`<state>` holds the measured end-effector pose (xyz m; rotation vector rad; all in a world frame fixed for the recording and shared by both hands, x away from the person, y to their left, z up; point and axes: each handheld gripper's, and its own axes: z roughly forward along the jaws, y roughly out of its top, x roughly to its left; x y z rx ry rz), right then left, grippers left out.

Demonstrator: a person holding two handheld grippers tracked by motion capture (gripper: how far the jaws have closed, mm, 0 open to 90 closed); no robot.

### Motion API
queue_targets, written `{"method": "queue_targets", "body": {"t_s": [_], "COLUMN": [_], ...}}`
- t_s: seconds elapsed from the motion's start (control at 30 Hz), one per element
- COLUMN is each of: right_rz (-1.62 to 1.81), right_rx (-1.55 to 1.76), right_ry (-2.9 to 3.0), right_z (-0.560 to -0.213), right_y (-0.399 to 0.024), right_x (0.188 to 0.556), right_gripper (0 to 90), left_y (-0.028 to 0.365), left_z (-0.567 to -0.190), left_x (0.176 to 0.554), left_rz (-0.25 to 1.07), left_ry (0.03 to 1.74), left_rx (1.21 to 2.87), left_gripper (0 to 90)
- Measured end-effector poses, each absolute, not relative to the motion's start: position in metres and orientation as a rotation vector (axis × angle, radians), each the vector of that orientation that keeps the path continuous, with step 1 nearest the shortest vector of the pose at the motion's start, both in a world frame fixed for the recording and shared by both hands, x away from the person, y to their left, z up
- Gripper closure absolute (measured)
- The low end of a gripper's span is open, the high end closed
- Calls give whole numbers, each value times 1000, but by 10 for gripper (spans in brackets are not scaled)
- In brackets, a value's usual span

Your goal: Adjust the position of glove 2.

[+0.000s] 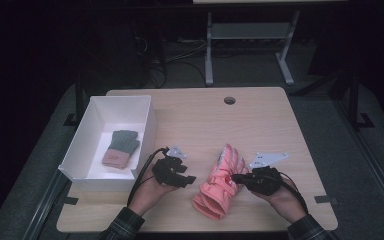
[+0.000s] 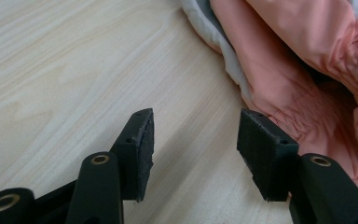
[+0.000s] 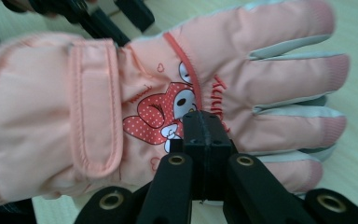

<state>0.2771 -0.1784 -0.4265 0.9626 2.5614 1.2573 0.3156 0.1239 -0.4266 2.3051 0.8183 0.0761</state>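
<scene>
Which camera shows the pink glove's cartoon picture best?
The right gripper view: the pink glove spreads across it, cartoon face and lettering sharp behind the shut right claw. The high view shows the whole glove small, the print a red speck. The left gripper view catches its cuff.

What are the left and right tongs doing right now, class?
Left tongs: open, empty, beside the pink glove.
Right tongs: shut against the pink glove's back; a pinch of fabric cannot be told.

bare tabletop point(image 1: 260, 120) beyond glove point(image 1: 221, 182); box point(image 1: 147, 131) blocks left.
</scene>
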Motion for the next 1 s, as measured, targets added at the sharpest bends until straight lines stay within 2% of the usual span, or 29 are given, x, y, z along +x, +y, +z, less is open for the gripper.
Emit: {"method": "queue_targets", "body": {"t_s": [0.3,0.5,0.73,1.0], "right_rz": [1195,1156,1150,1145], "right_rx": [977,979,975,971], "right_ry": [2585,2600,2600,2606], "right_z": [-436,-437,-438,-439], "right_y": [-169,-164,-164,-164], "right_x": [278,279,279,279], "right_gripper": [900,900,900,900], "left_y": [120,102,78,57], "left_z": [-411,-391,-382,-390], "left_x": [316,314,317,319], "left_rz": [84,47,38,19], "left_ry": [778,705,668,634], "left_rx": [2261,2227,2211,2248], "left_gripper": [357,263,222,209]}}
